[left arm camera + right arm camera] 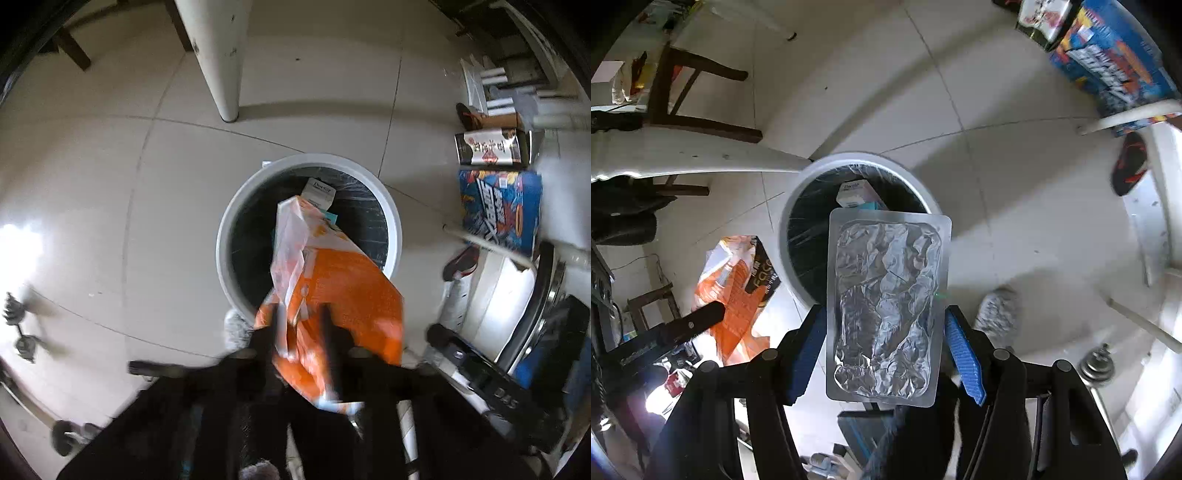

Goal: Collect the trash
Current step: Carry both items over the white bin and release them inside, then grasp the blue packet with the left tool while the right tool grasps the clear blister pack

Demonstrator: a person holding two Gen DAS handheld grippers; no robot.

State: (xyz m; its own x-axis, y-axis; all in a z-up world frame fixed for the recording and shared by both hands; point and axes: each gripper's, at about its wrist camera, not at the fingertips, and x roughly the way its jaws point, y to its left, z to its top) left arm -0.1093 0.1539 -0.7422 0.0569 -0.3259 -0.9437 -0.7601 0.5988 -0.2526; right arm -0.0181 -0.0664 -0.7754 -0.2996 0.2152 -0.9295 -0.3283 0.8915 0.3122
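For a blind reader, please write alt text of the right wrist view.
The right gripper holds a clear plastic tray between its blue fingers, above a white trash bin with a small box inside. At left, the left gripper carries an orange package.

The left gripper [301,321], at lower centre of its frame, has its fingers clamped close together. The right gripper [886,325] has blue pads [964,354] spread wide, pinching.

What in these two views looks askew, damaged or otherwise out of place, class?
The clear plastic tray in the right tongs has crumpled, dented film. The orange bag in the left tongs hangs tilted over the white bin. A small carton lies slanted inside the bin. Nothing looks spilled on the floor.
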